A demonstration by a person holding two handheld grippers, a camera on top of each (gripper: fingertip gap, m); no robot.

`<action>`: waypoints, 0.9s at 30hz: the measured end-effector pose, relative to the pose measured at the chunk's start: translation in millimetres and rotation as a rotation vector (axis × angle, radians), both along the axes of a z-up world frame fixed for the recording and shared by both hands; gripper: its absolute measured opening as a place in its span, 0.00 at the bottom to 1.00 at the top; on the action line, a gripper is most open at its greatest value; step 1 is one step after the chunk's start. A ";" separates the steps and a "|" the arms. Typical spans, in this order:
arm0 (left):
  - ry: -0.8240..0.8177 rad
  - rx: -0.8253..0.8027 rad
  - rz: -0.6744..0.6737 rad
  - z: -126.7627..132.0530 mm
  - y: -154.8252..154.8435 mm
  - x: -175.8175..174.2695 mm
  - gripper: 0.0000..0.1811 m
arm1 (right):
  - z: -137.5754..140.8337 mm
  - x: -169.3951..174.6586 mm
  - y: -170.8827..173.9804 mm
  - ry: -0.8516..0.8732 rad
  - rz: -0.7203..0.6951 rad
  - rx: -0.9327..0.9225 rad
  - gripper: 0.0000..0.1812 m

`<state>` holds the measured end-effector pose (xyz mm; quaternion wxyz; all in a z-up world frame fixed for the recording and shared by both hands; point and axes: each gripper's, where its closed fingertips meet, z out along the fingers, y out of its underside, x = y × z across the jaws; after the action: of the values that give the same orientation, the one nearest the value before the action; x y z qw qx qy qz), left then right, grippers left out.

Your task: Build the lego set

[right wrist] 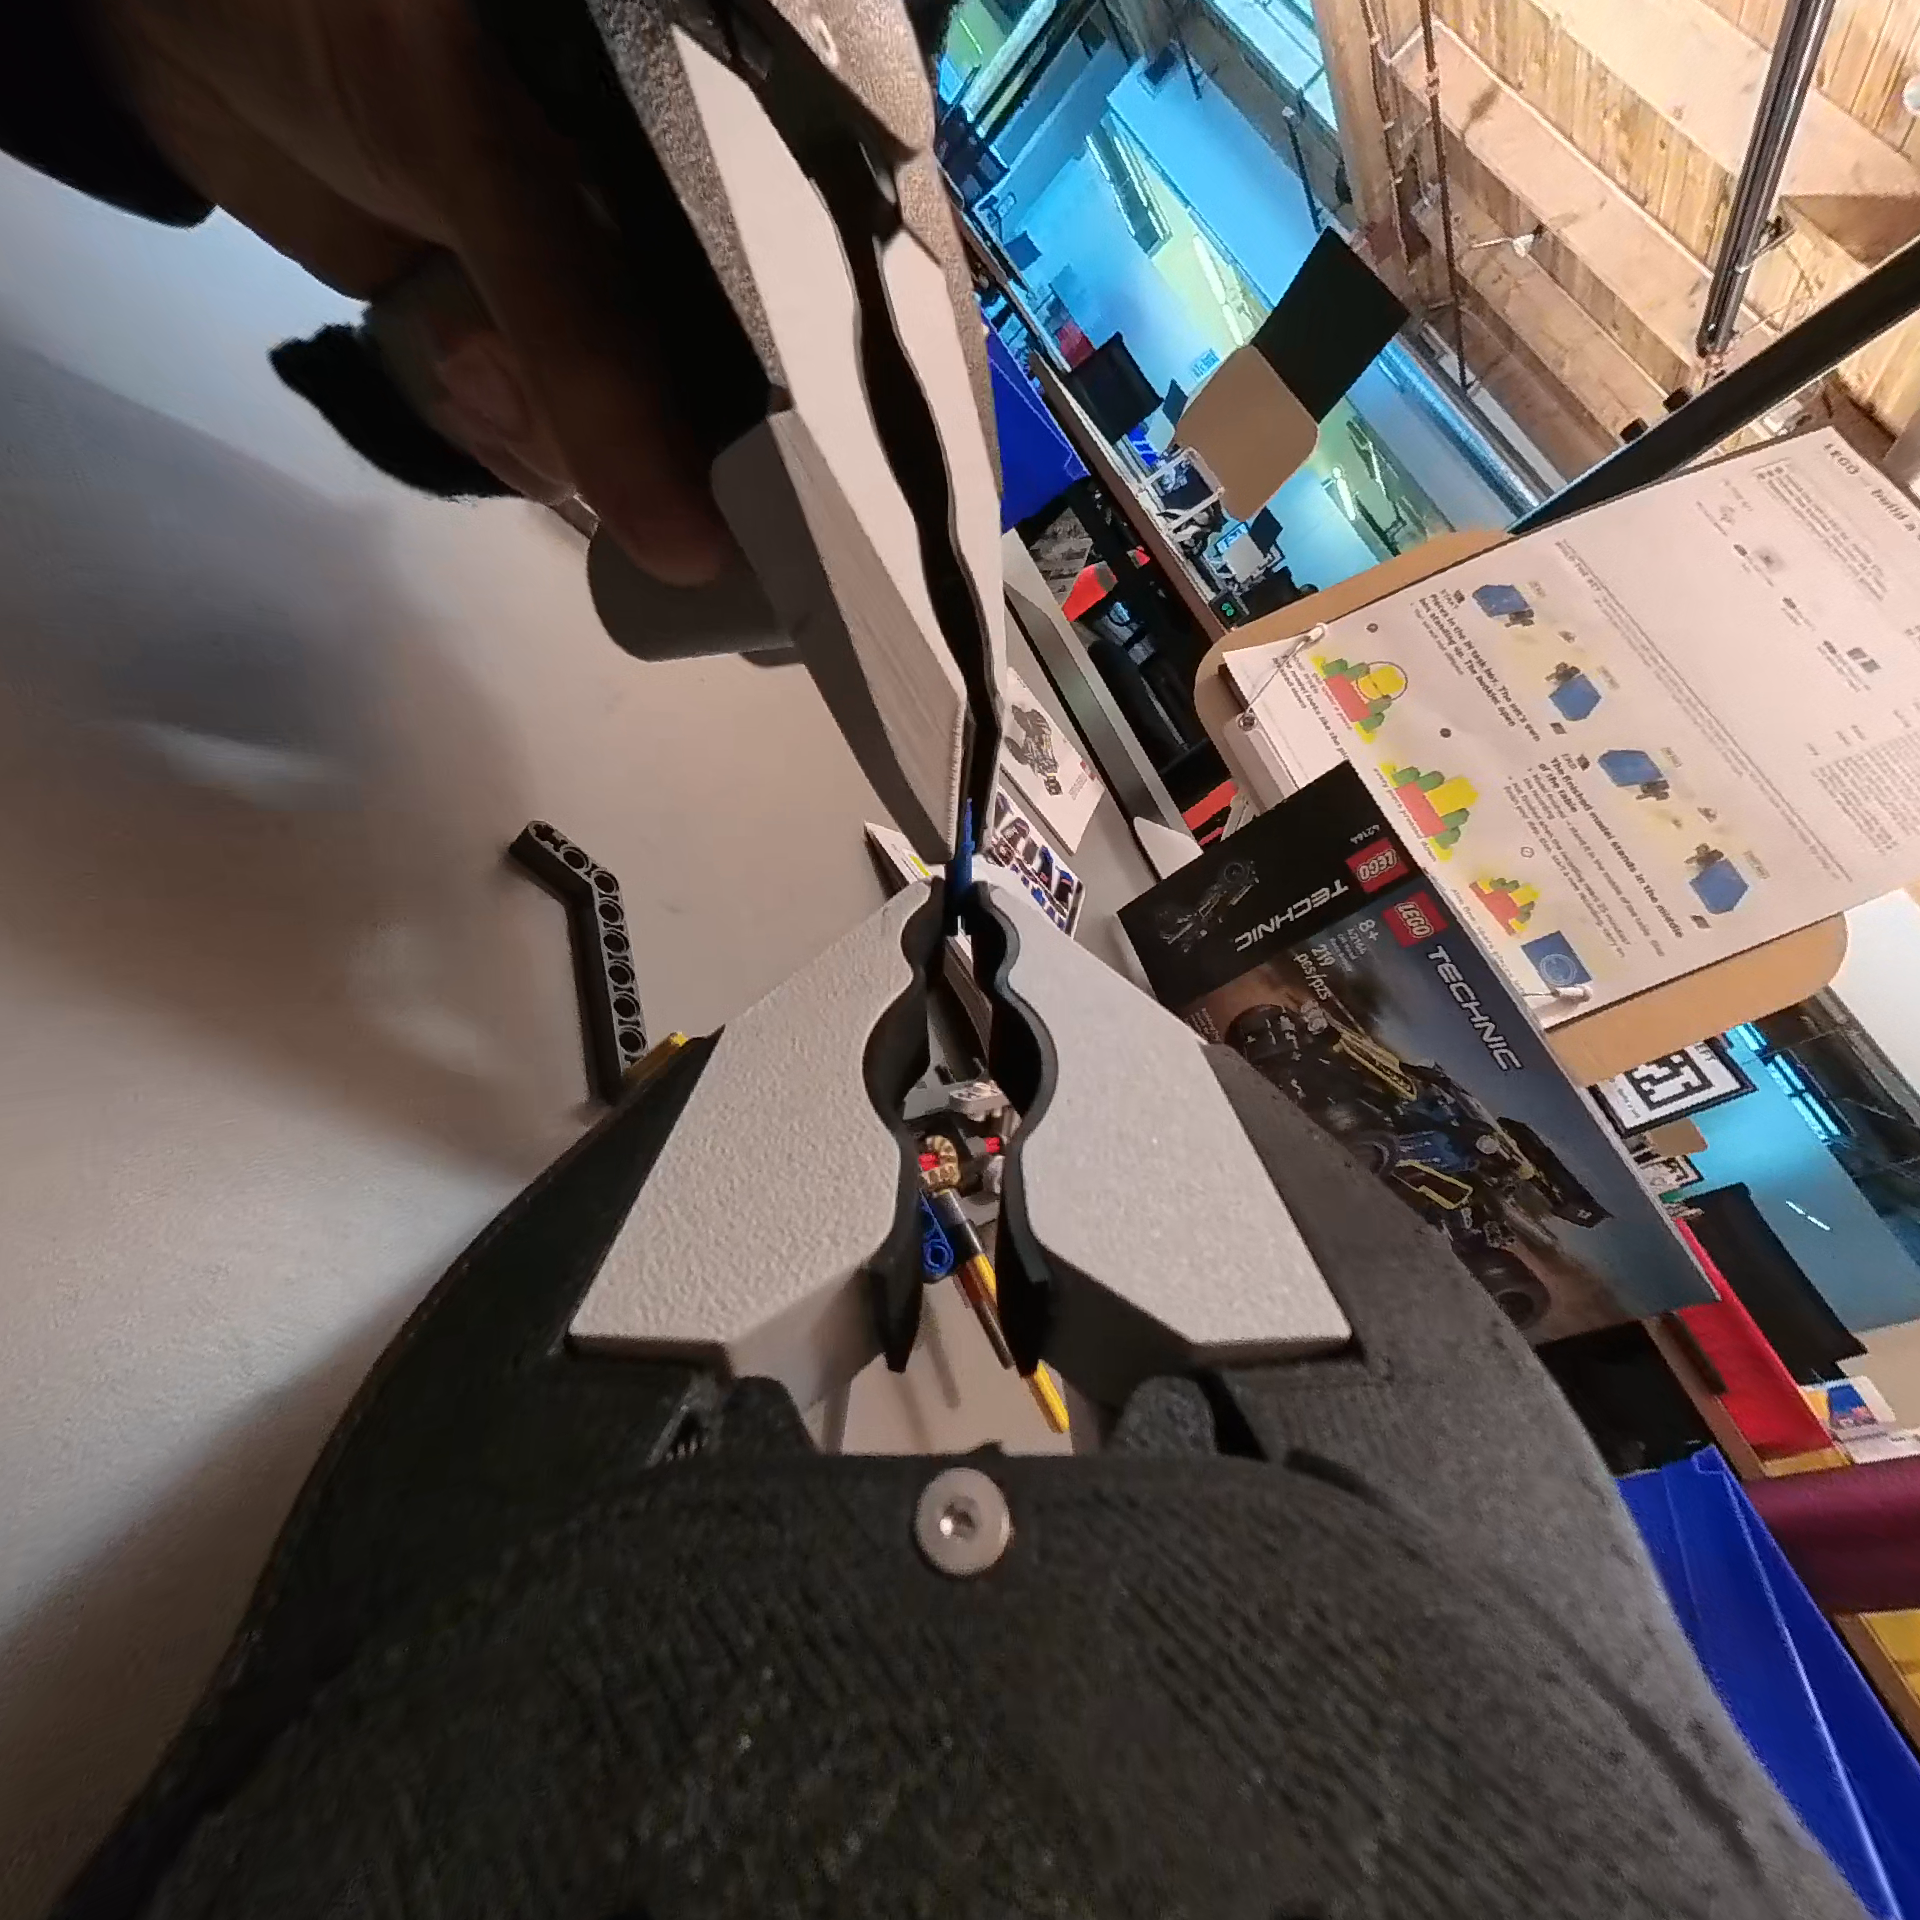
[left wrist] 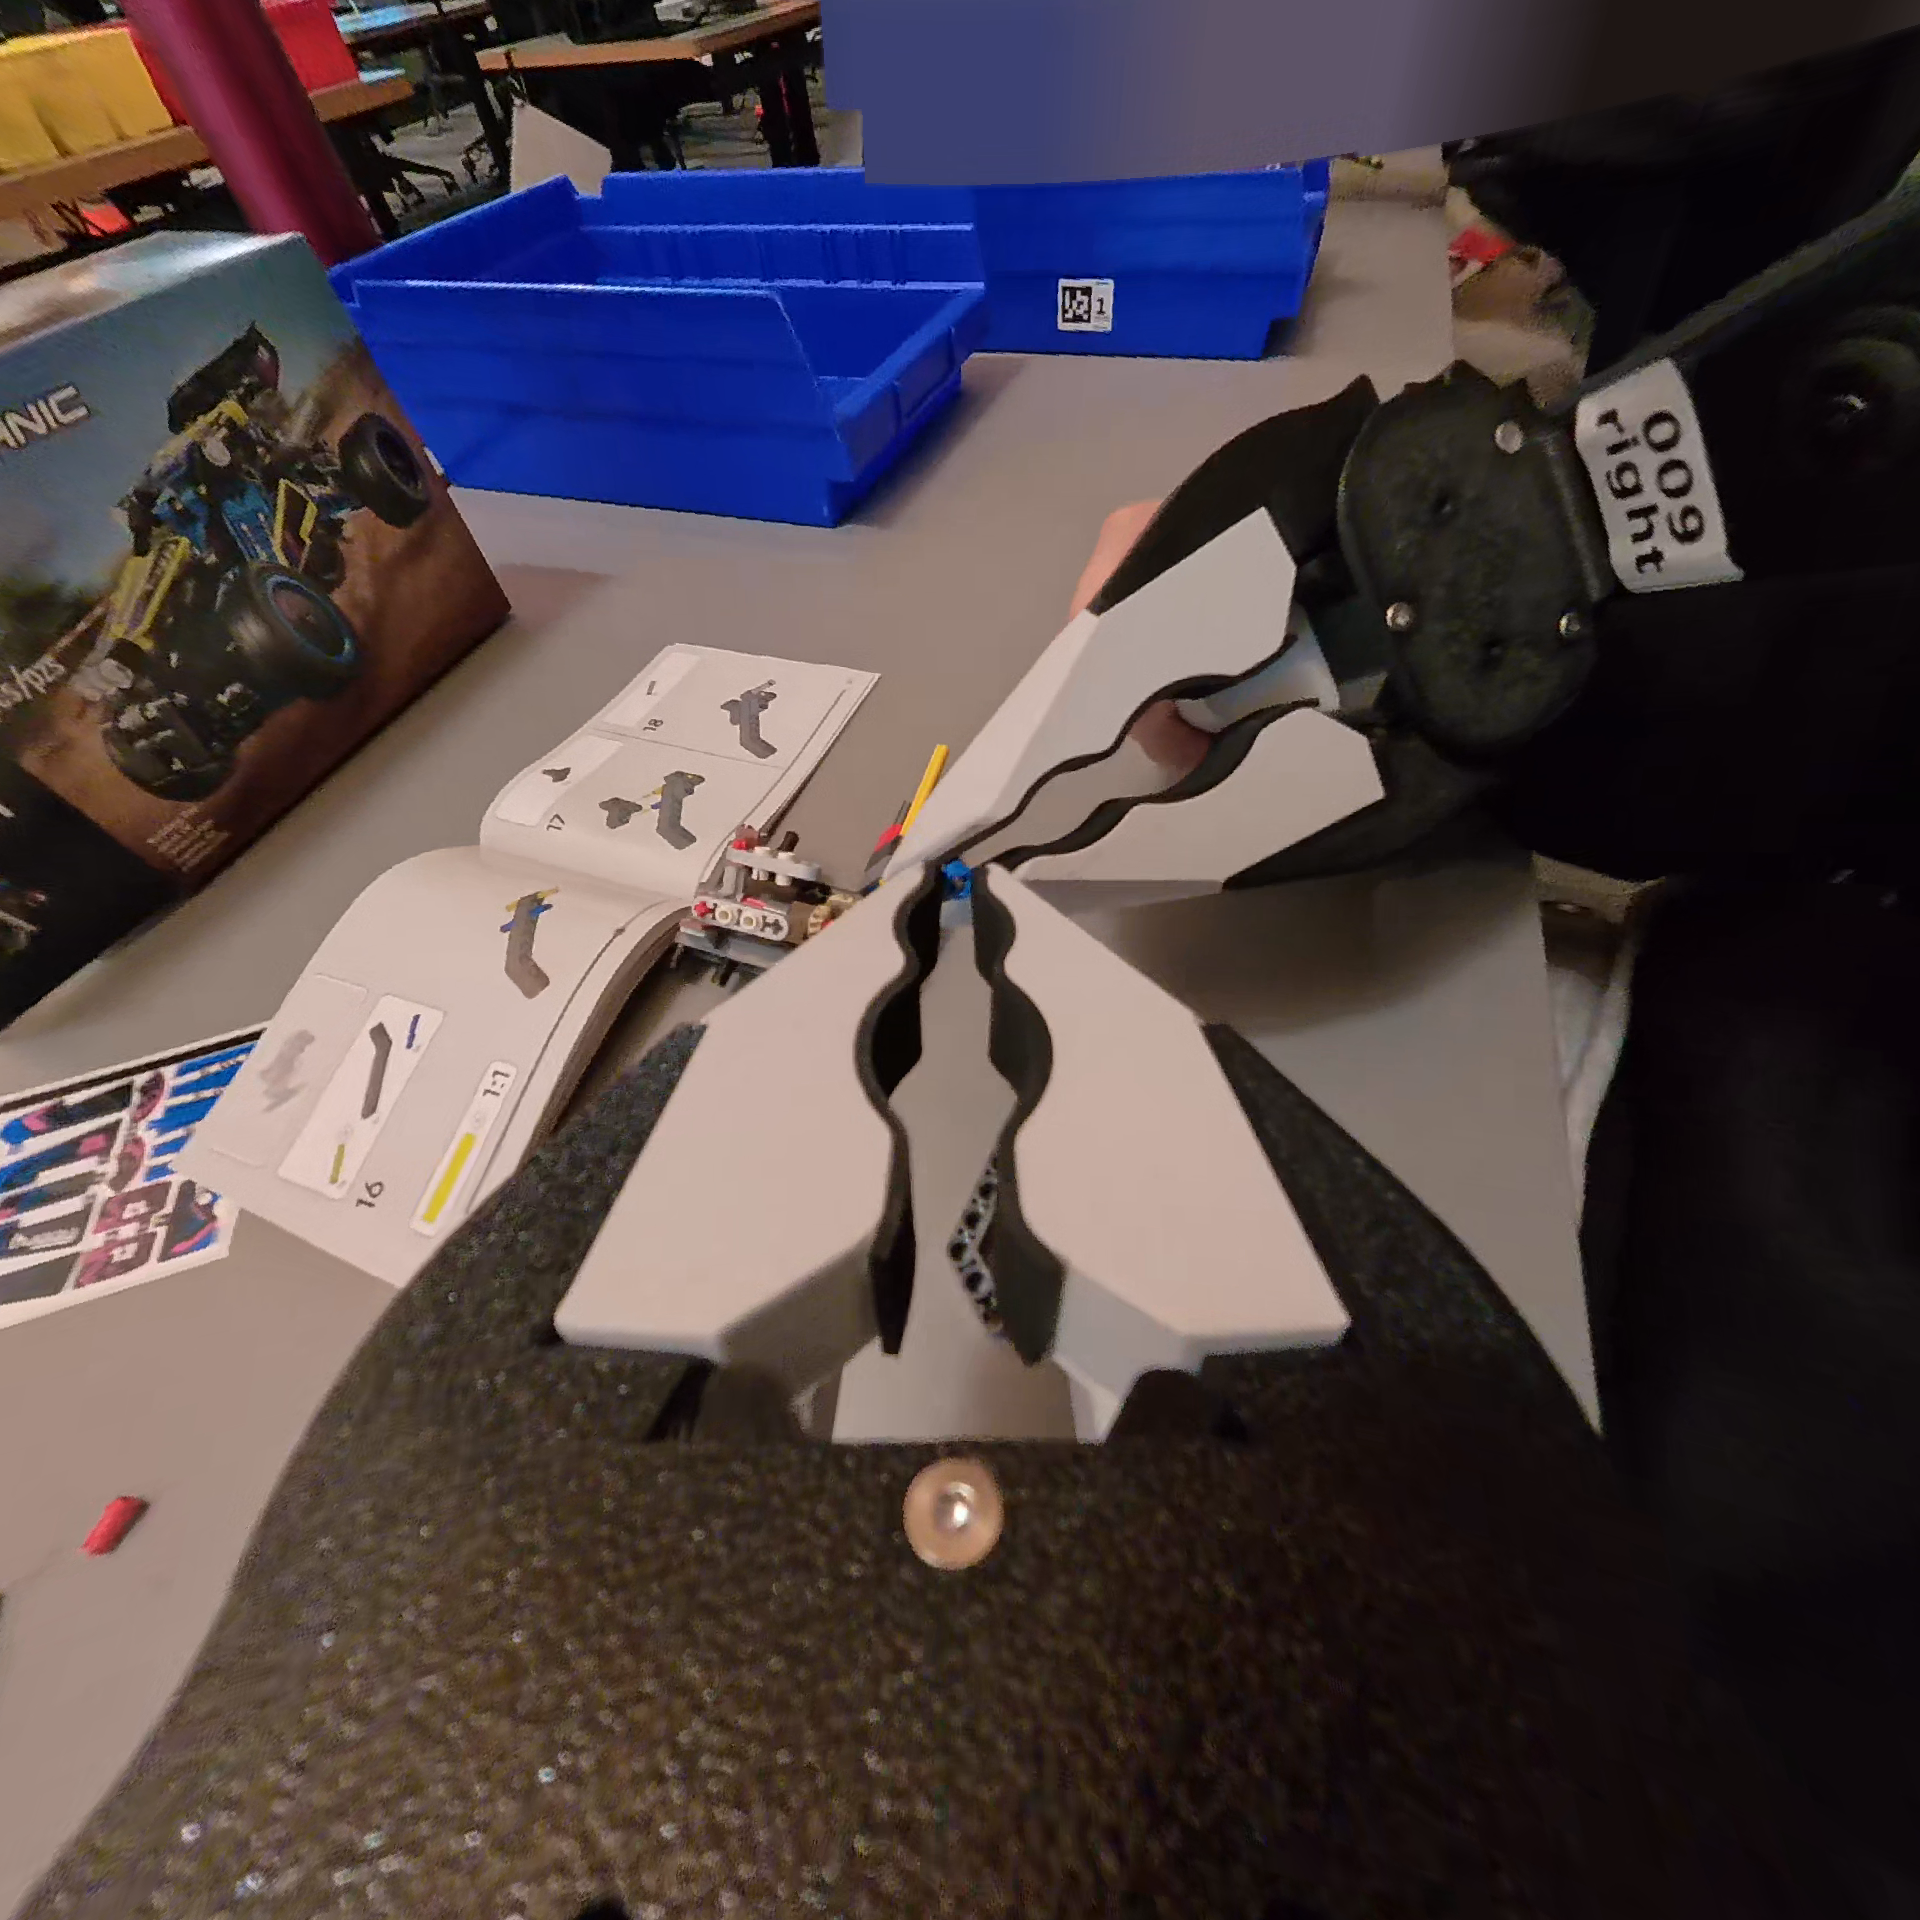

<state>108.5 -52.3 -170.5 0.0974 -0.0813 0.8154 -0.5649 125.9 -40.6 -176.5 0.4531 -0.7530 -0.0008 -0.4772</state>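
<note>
Tongs left (left wrist: 956, 883) and right (right wrist: 961, 920), wavy-padded, both pinch small blue pin (left wrist: 958, 881).

your left gripper (left wrist: 954, 883) has smooth matt grey plastic fingers on a rough, grainy black body. at upper centre the blue bins (left wrist: 665, 343) look like glossy plastic. the instruction booklet (left wrist: 582, 894) at centre left is matt paper, and the box (left wrist: 208, 540) at left is glossy printed cardboard.

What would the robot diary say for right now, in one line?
left gripper: shut on blue pin | right gripper: tips meeting same pin | bent grey beam: lying on table
</note>
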 end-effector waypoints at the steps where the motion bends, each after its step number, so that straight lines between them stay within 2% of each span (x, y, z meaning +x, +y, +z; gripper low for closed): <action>1: -0.022 0.011 -0.002 -0.1 0.2 -0.1 0.02 | -0.3 -0.3 0.4 0.002 0.005 0.001 0.01; 6: -0.127 0.034 -0.027 -0.2 -3.7 -2.1 0.02 | -3.3 -1.2 0.5 0.083 0.032 0.041 0.01; 11: -0.058 0.051 -0.047 0.6 -1.2 -1.2 0.02 | -2.6 -2.6 2.4 0.144 0.043 0.088 0.01; 19: -0.021 0.043 -0.054 -0.9 -0.6 -3.5 0.02 | -4.2 -4.3 3.2 0.151 0.052 0.084 0.01; 24: -0.117 0.081 -0.065 -4.6 0.7 -3.9 0.02 | -8.1 -4.9 4.7 0.157 0.052 0.070 0.01; 27: -0.104 0.056 -0.062 -2.4 0.6 -3.5 0.02 | -6.2 -4.8 4.7 0.164 0.052 0.087 0.01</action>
<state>105.0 -51.8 -172.9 0.1244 -0.0235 0.8268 -0.5481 121.1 -36.0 -182.7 0.4962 -0.7688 0.0374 -0.4017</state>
